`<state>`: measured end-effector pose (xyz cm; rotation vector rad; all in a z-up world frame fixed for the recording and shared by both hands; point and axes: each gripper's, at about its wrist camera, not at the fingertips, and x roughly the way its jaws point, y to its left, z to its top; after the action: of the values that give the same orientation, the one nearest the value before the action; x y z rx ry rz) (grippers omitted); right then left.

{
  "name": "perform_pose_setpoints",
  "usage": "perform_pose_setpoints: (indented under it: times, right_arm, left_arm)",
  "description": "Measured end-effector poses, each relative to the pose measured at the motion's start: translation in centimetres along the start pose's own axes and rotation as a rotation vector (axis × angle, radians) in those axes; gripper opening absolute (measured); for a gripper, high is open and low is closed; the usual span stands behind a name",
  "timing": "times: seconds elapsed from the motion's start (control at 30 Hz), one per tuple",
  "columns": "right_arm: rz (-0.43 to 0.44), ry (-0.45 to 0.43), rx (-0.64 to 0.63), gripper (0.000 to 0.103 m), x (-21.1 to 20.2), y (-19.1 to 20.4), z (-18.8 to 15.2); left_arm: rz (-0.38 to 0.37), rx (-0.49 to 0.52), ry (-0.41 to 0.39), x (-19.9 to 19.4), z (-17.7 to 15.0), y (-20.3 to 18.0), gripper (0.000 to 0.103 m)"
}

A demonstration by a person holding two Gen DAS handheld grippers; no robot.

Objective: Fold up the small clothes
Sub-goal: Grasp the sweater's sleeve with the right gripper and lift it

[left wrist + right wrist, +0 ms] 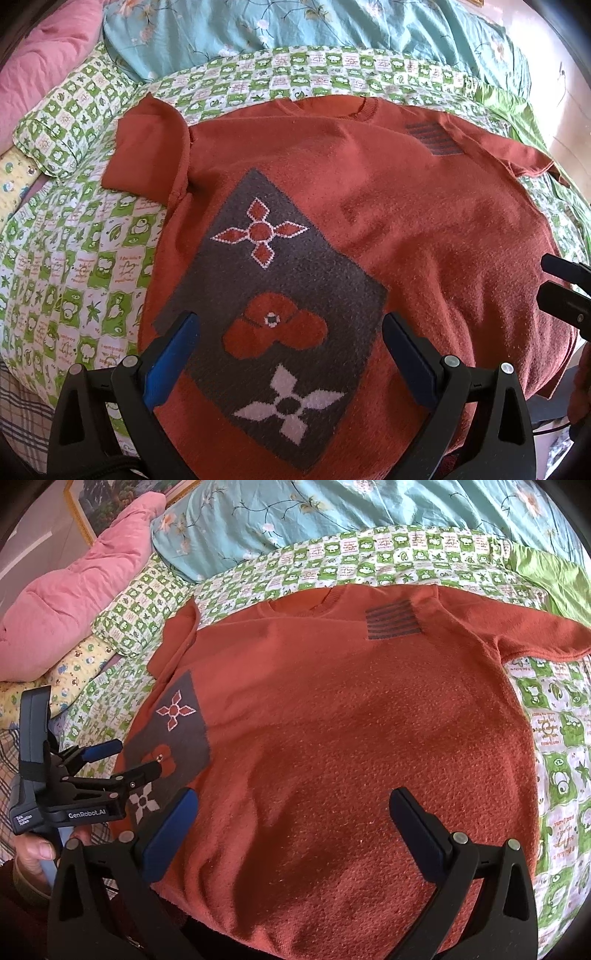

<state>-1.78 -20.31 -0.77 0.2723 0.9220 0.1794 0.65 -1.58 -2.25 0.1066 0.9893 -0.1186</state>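
An orange-red sweater [369, 206] lies spread flat, front up, on a bed covered by a green-and-white checked quilt [74, 266]. Collar points away from both cameras, hem toward them. Both short sleeves are spread out to the sides.

The left hand-held gripper [290, 332] hovers over the lower left front of the sweater, jaws wide apart, holding nothing. Between its blue pads [170, 362] shows the grey patch [273, 295] with flower patterns: a red cross-shaped flower, a red poppy-like one, a white four-petal one. Contact with the fabric cannot be told.

The right hand-held gripper [293, 819] hangs over the lower middle of the sweater, jaws also spread wide, nothing between them but plain knit. In the right wrist view the left hand-held gripper is seen from the side at the sweater's left edge, over the grey patch, a hand [33, 853] gripping its handle.

A small grey striped patch [393, 620] sits on the chest near the collar, toward the right sleeve [546, 635].

Around: a pillow [62, 122] in the same green check just beside the left sleeve [147, 147], a pink quilt [74, 579] behind it, a teal floral blanket [332, 513] beyond the collar, a yellow printed cloth [77, 668] at far left. A framed picture [96, 506] stands at the top left corner. Nothing lies on top of the sweater.
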Motion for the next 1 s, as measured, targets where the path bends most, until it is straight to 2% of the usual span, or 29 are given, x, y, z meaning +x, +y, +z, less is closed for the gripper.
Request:
perform_pose_setpoints:
  times: [0.27,0.47,0.57,0.7,0.8,1.0]
  right_arm:
    - [-0.013,-0.047,0.057,0.103,-1.0,-2.6,0.7]
    - [-0.054,-0.100,0.143,0.103,-3.0,-7.1,1.8]
    - [-0.076,-0.134,0.209,0.103,-4.3,-10.7,2.5]
    - [-0.135,-0.173,0.325,0.103,-6.2,-17.0,3.7]
    - [-0.152,-0.218,0.413,0.103,-7.9,-21.3,4.4]
    - [-0.260,-0.307,0.519,0.093,-11.5,-29.6,7.3]
  left_arm:
    - [-0.075,-0.071,0.023,0.5,1.8,1.2,0.099]
    - [-0.082,-0.100,0.045,1.4,3.6,1.8,0.099]
    - [-0.077,-0.071,0.043,1.9,4.7,1.6,0.099]
    - [-0.040,-0.042,0.001,2.2,6.4,1.1,0.099]
    - [-0.051,-0.051,0.016,3.1,7.9,1.2,0.099]
    - [-0.078,0.012,0.008,4.2,10.4,0.2,0.099]
